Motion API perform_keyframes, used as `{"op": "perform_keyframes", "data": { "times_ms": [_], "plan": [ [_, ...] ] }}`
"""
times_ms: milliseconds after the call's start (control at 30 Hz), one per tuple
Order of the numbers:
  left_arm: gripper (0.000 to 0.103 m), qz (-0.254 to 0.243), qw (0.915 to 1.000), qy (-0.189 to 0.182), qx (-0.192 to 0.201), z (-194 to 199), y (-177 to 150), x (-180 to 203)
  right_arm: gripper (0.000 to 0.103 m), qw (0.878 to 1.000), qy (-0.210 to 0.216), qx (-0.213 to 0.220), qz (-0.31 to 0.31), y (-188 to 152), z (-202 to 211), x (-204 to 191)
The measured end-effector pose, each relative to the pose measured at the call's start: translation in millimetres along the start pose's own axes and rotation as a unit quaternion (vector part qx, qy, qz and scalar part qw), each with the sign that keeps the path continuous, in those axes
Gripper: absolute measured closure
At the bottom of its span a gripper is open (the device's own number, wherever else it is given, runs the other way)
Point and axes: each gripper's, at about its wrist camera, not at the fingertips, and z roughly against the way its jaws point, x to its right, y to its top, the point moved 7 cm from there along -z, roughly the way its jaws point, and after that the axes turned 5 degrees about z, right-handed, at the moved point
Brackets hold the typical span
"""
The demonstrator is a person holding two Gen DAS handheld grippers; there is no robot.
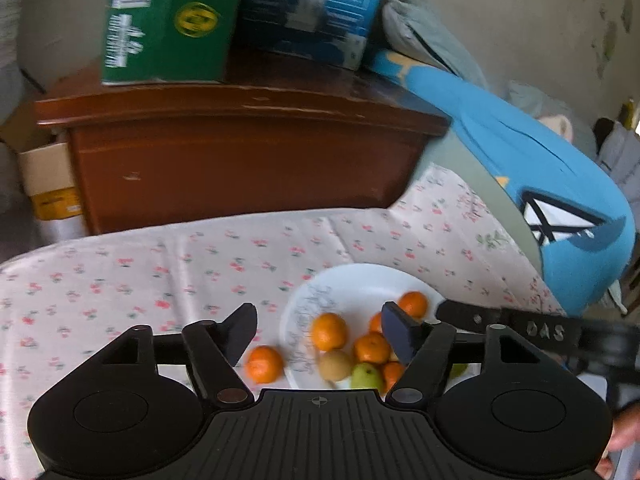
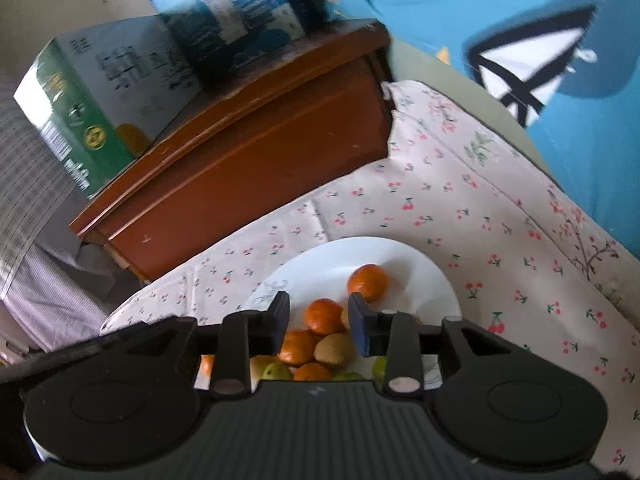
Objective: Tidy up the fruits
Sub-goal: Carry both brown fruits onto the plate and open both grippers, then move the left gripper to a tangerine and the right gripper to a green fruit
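A white plate (image 1: 352, 284) on the cherry-print cloth holds several mandarins (image 1: 329, 331), a brown kiwi (image 1: 335, 365) and a green pear (image 1: 366, 376). One mandarin (image 1: 264, 364) lies on the cloth just left of the plate. My left gripper (image 1: 320, 332) is open and empty above the plate's near side. In the right wrist view the plate (image 2: 340, 256) holds mandarins (image 2: 368, 282), a kiwi (image 2: 334, 348) and pears (image 2: 276, 371). My right gripper (image 2: 319, 322) is open and empty over the fruit pile. Its body shows in the left wrist view (image 1: 532, 330).
A brown wooden cabinet (image 1: 240, 148) stands behind the cloth, with a green box (image 1: 168, 20) and a blue box (image 1: 316, 8) on top. A blue plush cushion (image 1: 540, 184) lies to the right. Cardboard boxes (image 1: 44, 176) sit at the left.
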Motion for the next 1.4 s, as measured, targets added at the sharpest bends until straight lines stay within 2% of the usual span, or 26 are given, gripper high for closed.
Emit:
{"op": "perform_keyframes", "data": {
  "times_ms": [200,400,733,1033,1267,1400],
  "plan": [
    [0.028,-0.003,0.9994,0.035,0.008,20.1,7.1,-22.7,0.066,0.999,0.018,-0.003,0.036,-8.1,8.2,-24.1],
    [0.028,0.006,0.9985,0.053,0.008,36.8,6.0,-44.9,0.064,0.998,0.032,-0.007,0.06,-22.2,16.1,-44.5],
    [0.028,0.018,0.9968,0.077,0.004,53.8,5.6,-68.6,0.064,0.995,0.054,-0.031,0.072,-65.3,30.3,-71.0],
    [0.028,-0.002,0.995,0.096,-0.025,39.1,-6.5,-73.8,0.064,0.992,0.064,-0.075,0.076,-110.1,25.2,-86.1],
    [0.028,-0.034,0.9946,0.081,-0.055,15.7,-20.7,-64.3,0.064,0.991,0.057,-0.083,0.089,-122.0,9.7,-92.1],
    [0.028,-0.059,0.9928,0.084,-0.061,6.1,-24.1,-60.4,0.064,0.99,0.057,-0.087,0.095,-125.3,2.5,-95.3]
  ]
}}
